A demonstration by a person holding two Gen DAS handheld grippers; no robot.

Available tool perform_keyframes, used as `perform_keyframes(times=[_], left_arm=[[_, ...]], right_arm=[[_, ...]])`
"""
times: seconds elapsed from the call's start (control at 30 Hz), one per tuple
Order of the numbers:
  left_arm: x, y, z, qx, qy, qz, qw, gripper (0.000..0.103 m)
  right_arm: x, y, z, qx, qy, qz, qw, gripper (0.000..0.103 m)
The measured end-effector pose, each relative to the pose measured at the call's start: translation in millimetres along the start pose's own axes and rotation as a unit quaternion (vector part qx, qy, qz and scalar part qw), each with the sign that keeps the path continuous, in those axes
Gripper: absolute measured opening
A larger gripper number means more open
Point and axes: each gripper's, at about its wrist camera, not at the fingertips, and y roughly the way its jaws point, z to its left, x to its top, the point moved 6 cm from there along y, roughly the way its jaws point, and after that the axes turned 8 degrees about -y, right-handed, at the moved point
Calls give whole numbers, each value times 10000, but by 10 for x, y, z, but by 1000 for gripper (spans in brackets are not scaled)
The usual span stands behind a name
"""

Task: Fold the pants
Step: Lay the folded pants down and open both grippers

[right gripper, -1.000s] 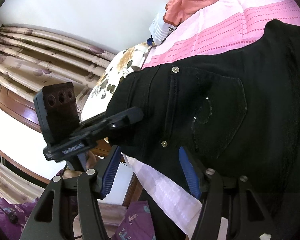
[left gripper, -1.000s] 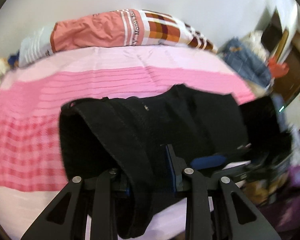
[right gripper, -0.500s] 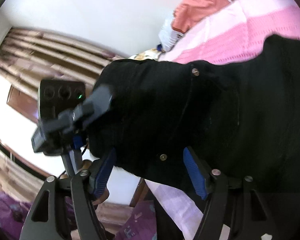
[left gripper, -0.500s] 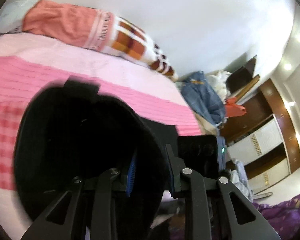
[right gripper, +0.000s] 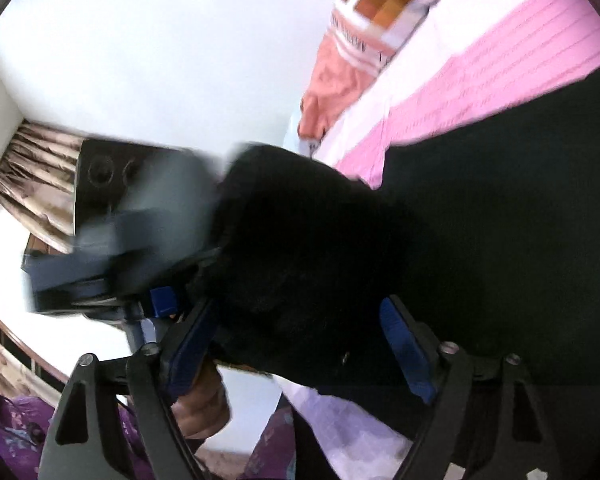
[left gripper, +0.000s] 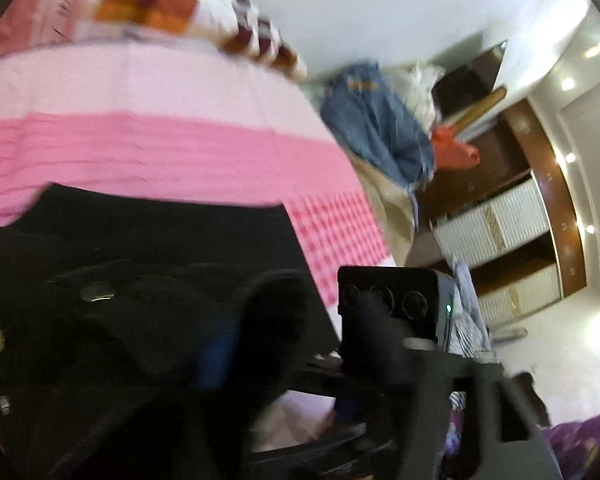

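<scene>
Left tongs just opening; right tongs straddle pants.

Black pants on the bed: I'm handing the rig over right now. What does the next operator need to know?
Left gripper: open, its jaws have just been opening, with a raised fold of the black pants loose between them.
Right gripper: jaws have just been closing around a bunch of the pants; too blurred to tell whether the pads press.
Pants: on the pink bed, near its front edge.
Done: fabric gathered at the near end.
Left: probably lay that fold flat, smooth it and finish folding.
</scene>
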Motion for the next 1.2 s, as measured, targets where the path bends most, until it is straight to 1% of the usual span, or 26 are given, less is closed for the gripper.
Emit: perform_keyframes(times=[0.03, 0.07, 0.13, 0.17, 0.2, 0.23, 0.27, 0.33, 0.43, 0.5, 0.53, 0.57, 0.6, 0.63, 0.7, 0.73, 0.8, 0.83, 0.87, 0.9, 0.97, 1.0, 1.07, 1.1, 1.13, 1.2], left_arm=[[56, 87, -59, 87, -21, 126, 9999, 88], [134, 199, -122, 192, -36, 312, 9993, 94], [238, 436, -194, 499, -161, 749, 9958, 95], [278, 502, -223, 580, -237, 874, 9942, 95], [304, 602, -269, 658, -311, 1108, 9912, 95], [306, 669, -306, 592, -391, 1348, 9883, 95], [284, 759, -338, 500, -602, 1703, 9823, 95], [320, 801, -397, 467, -808, 1912, 9771, 95], [303, 764, -575, 684, -569, 2133, 9729, 95], [313, 694, -741, 448, -468, 2237, 9725, 96], [315, 557, -798, 419, -325, 2200, 9741, 96], [345, 477, -864, 502, -122, 2085, 9767, 96], [390, 390, -935, 554, 87, 1927, 9797, 96], [449, 251, -1027, 485, 313, 1717, 9835, 96], [559, 70, -1075, 511, 519, 1276, 9891, 97], [592, -56, -1011, 796, 664, 865, 9908, 97], [556, -157, -828, 1190, 775, 553, 9883, 97], [470, -196, -666, 1219, 755, 354, 9890, 97], [395, -221, -540, 1134, 669, 221, 9910, 97], [313, -212, -419, 1027, 537, 135, 9932, 97], [83, -135, -141, 807, 294, 74, 9963, 97], [-28, -105, -19, 751, 228, -30, 9969, 97], [-196, -39, 124, 831, 283, -84, 9961, 97], [-263, 7, 165, 878, 316, -107, 9956, 97], [-343, 31, 197, 858, 332, -158, 9956, 97], [-448, 98, 223, 749, 371, -217, 9963, 97]], right_arm=[[16, -40, 6, 77, 34, -47, 10000, 42], [39, -88, -34, -7, 108, -77, 9999, 33], [91, -193, -122, -282, 98, -76, 9995, 25], [105, -247, -188, -370, 169, -94, 9991, 22], [119, -321, -274, -412, 308, -135, 9986, 22], [128, -392, -347, -465, 430, -177, 9978, 22], [133, -460, -407, -539, 512, -226, 9970, 22], [119, -528, -467, -656, 539, -194, 9962, 20], [143, -602, -485, -745, 547, -248, 9954, 19], [179, -654, -552, -945, 495, -281, 9939, 18], [176, -688, -608, -998, 574, -261, 9930, 18], [166, -729, -673, -1045, 669, -250, 9920, 18], [168, -757, -741, -1101, 729, -252, 9909, 18], [158, -807, -786, -1088, 814, -286, 9903, 19], [180, -909, -815, -805, 997, -504, 9905, 19], [197, -986, -810, -594, 1065, -698, 9901, 19], [220, -1064, -840, -572, 1100, -713, 9897, 19], [210, -1089, -879, -590, 1123, -644, 9898, 21], [194, -1103, -914, -489, 1221, -606, 9895, 28], [173, -1117, -961, -235, 1394, -590, 9882, 31], [142, -1201, -1024, 133, 1621, -638, 9846, 45], [132, -1271, -1028, 294, 1718, -749, 9818, 49], [193, -1429, -1040, 593, 1924, -1117, 9731, 64], [252, -1522, -1058, 504, 1944, -1311, 9708, 66], [295, -1582, -1063, 387, 1944, -1383, 9703, 70], [392, -1655, -1068, 283, 1958, -1435, 9697, 70]])
